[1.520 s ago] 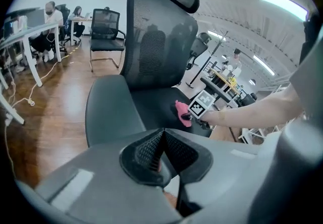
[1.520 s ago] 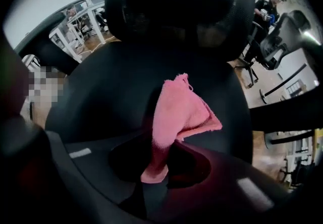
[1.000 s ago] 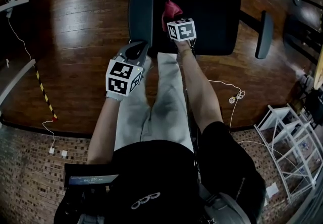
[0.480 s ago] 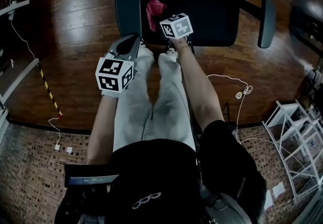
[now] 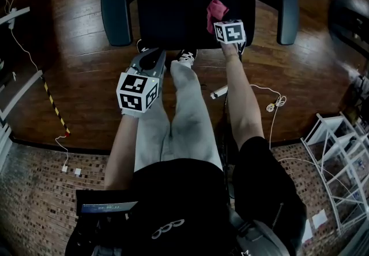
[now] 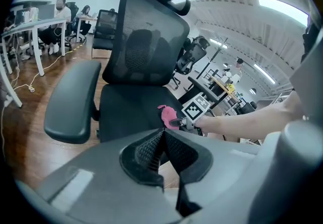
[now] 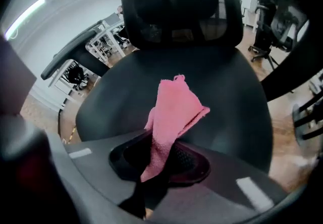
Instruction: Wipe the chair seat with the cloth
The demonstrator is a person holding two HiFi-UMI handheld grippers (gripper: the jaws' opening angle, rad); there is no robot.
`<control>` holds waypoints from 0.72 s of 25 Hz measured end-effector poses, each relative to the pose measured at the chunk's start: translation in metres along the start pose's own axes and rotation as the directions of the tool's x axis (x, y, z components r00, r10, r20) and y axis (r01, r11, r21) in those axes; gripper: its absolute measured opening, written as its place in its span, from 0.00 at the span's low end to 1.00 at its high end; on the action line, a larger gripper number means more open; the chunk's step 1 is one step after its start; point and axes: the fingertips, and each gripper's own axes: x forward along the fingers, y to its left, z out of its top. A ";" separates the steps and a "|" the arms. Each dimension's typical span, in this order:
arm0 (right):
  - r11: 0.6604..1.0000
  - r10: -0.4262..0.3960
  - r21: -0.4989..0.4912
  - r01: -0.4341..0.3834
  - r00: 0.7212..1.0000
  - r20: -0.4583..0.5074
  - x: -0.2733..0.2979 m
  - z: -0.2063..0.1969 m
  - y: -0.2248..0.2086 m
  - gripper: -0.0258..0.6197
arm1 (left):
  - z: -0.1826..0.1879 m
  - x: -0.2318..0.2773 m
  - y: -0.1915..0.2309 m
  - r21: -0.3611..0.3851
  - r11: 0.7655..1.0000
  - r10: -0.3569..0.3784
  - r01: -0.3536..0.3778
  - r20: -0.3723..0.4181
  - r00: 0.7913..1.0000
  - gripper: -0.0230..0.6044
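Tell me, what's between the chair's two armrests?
The black seat, with the pink cloth clamped in the right gripper over its right side; seen in the head view.

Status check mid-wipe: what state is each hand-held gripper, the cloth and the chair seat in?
Left hand-held gripper: shut, empty, held back from the chair.
Right hand-held gripper: shut on the cloth, over the seat's front.
Cloth: pink, bunched, clamped at one end, over the seat.
Chair seat: bare apart from the cloth.

Crumpled pink cloth (image 7: 174, 109) (lower end pinched) over black chair seat (image 5: 173, 10)
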 end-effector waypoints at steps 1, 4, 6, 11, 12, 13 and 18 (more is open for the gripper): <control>0.999 -0.045 -0.009 0.045 0.999 -0.006 -0.009 -0.006 -0.018 0.14 | 0.001 0.004 -0.007 0.002 1.000 -0.002 0.002 0.004 1.000 0.03; 0.983 -0.180 -0.034 0.179 0.983 -0.021 -0.037 -0.020 -0.067 0.14 | 0.005 0.011 -0.023 0.005 1.000 0.000 0.000 0.013 1.000 0.03; 0.964 -0.264 -0.047 0.262 0.964 -0.032 -0.056 -0.027 -0.093 0.14 | 0.007 0.012 -0.031 0.005 1.000 0.001 -0.001 0.021 1.000 0.03; 0.884 -0.467 -0.059 0.463 0.882 -0.068 -0.098 -0.052 -0.139 0.14 | 0.003 0.002 -0.042 -0.001 1.000 0.006 -0.006 0.042 0.999 0.03; 0.867 -0.497 -0.072 0.492 0.864 -0.079 -0.103 -0.059 -0.145 0.14 | 0.001 -0.001 -0.042 -0.006 1.000 0.006 -0.005 0.046 0.999 0.03; 0.858 -0.512 -0.094 0.505 0.854 -0.091 -0.103 -0.064 -0.146 0.14 | -0.001 -0.003 -0.042 -0.010 1.000 0.005 -0.004 0.050 0.999 0.03; 0.870 -0.473 -0.221 0.441 0.873 -0.119 -0.070 -0.068 -0.102 0.14 | -0.021 -0.023 -0.030 -0.029 1.000 -0.008 0.009 0.052 0.999 0.03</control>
